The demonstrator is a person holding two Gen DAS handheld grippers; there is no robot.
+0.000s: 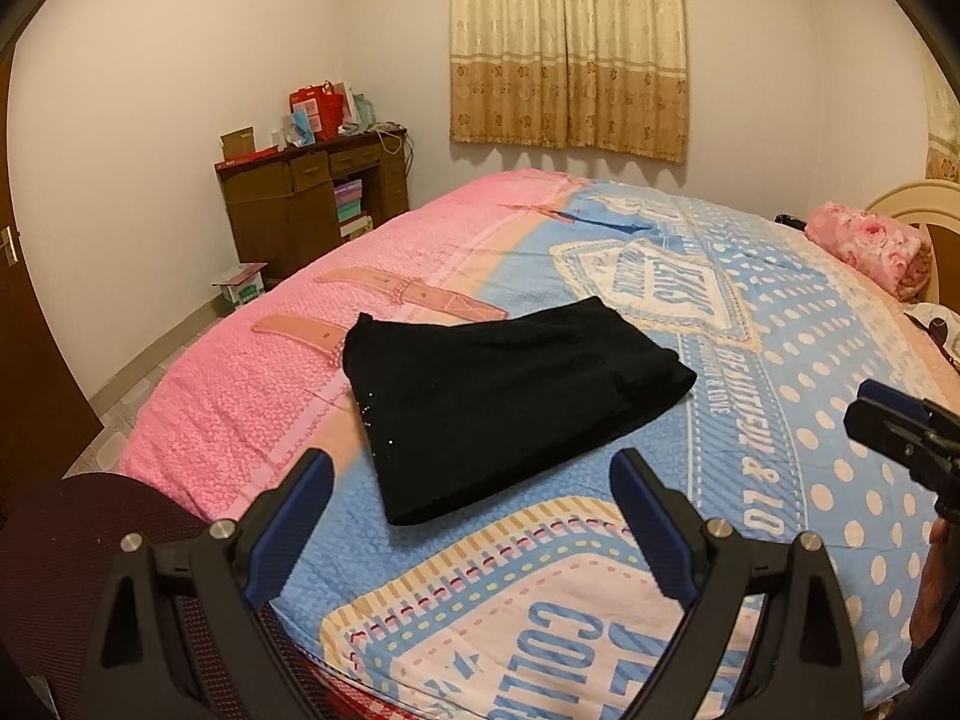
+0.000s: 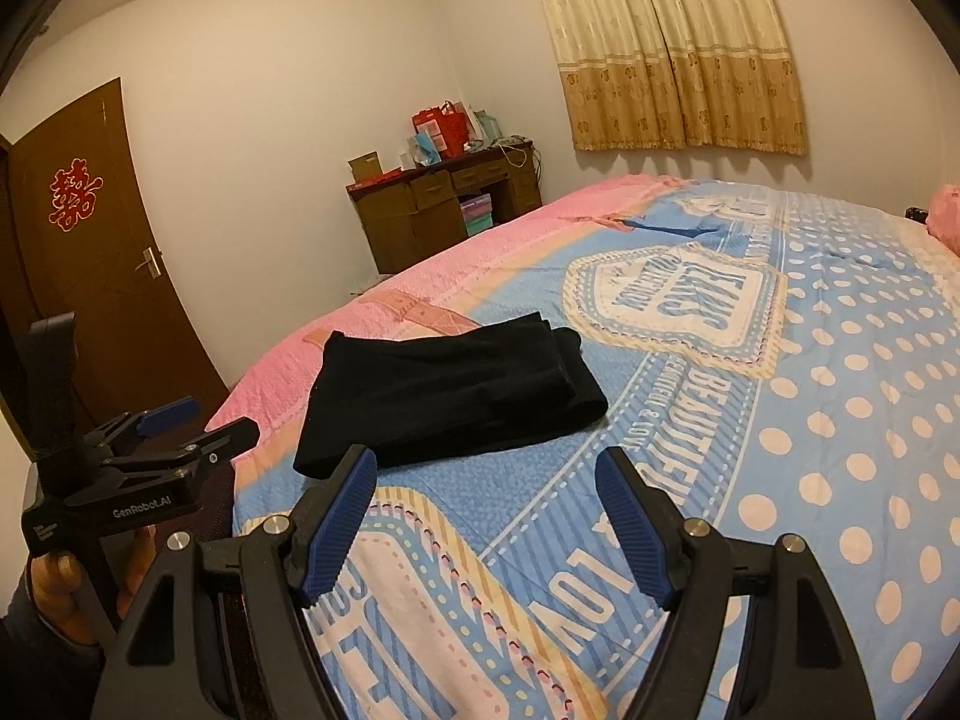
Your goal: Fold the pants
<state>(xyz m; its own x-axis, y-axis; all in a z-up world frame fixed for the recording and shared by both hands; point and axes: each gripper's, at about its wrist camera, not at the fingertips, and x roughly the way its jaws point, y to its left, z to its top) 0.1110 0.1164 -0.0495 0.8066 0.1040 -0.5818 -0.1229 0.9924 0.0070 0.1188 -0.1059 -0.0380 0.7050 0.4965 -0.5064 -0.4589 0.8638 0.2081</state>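
Note:
Black pants [image 1: 498, 402] lie folded into a flat rectangle on the bed [image 1: 780, 420], also seen in the right wrist view [image 2: 450, 402]. My left gripper [image 1: 474, 468] is open and empty, held above the bed's near edge just short of the pants. My right gripper [image 2: 486, 468] is open and empty, also just short of the pants. The right gripper shows at the right edge of the left wrist view [image 1: 900, 426]; the left gripper shows at the left of the right wrist view [image 2: 174, 438].
The bed has a pink and blue printed cover [image 2: 780, 420]. A rolled pink blanket [image 1: 870, 246] lies by the headboard. A brown desk [image 1: 312, 204] with clutter stands in the far corner. A brown door [image 2: 90, 252] is at left. Curtains [image 1: 570, 48] hang behind.

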